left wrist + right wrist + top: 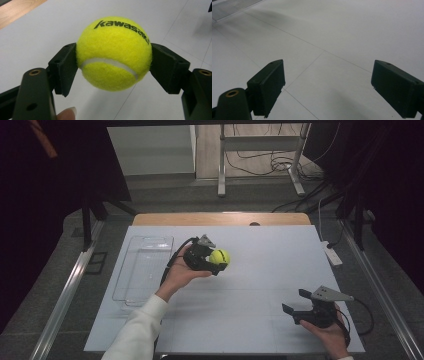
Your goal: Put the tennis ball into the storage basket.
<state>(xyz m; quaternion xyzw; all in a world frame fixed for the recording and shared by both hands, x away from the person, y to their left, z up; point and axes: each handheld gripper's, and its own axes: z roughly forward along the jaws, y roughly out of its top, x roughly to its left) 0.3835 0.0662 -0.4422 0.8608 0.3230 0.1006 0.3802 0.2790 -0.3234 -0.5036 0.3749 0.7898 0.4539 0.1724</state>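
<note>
A yellow tennis ball (pixel 219 256) with black "kawasaki" lettering is held above the white table top (pixel 260 270), a little left of centre. My left gripper (pixel 216 261) is shut on it. In the left gripper view both black pads press the sides of the tennis ball (pixel 113 53), and the left gripper (pixel 113 62) carries it clear of the surface. My right gripper (pixel 296 302) rests near the front right corner, jaws wide apart. The right gripper (pixel 328 87) has nothing between its fingers, just bare white table.
A clear plastic tray (pixel 142 267) lies at the left side of the table; its corner (pixel 232 7) shows in the right gripper view. A white power strip (pixel 332 254) lies by the right edge. Dark curtains, cables and a metal stand sit beyond the table.
</note>
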